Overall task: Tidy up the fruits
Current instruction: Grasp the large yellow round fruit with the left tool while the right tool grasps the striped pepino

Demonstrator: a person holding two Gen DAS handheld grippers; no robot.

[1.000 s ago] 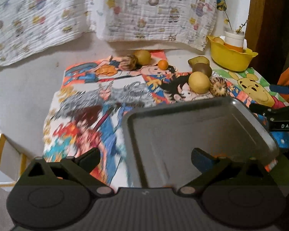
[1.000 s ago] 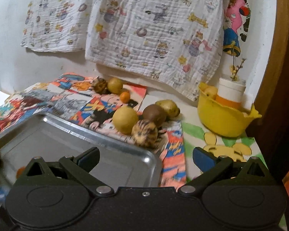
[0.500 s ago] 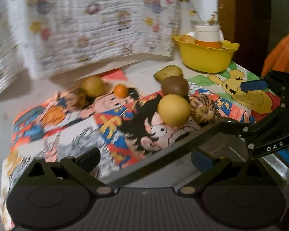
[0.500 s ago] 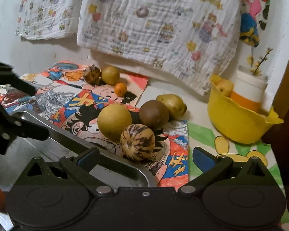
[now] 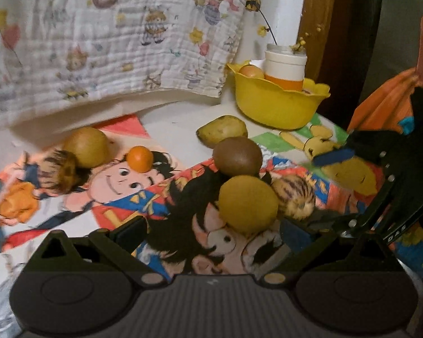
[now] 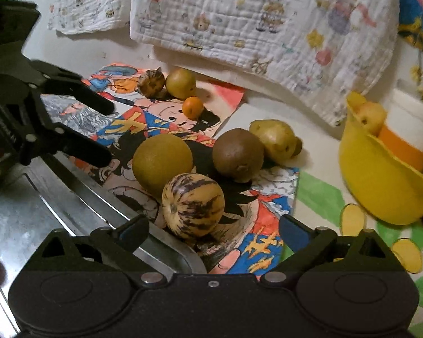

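While the left gripper (image 5: pixel 213 229) hangs with its jaws spread wide and empty over the cartoon-printed mat (image 5: pixel 118 197), the right gripper (image 6: pixel 213 231) is likewise parted, holding nothing, with the striped melon (image 6: pixel 193 205) just ahead between its fingertips. That melon touches the round yellow fruit (image 6: pixel 162 162), and the brown fruit (image 6: pixel 237 155) sits beside both, with a potato (image 6: pixel 275 140) behind it. Farther back lie a small orange (image 6: pixel 192 107), a yellow-green fruit (image 6: pixel 180 83) and a second striped melon (image 6: pixel 151 82), close together. The metal tray (image 6: pixel 22 219) lies at the lower left of the right wrist view, its rim close by the melon. A yellow bowl (image 5: pixel 276 104) holds a white and orange jar (image 5: pixel 285 69). In the left wrist view the other gripper's side bears the letters "DAS"; anything further is out of view
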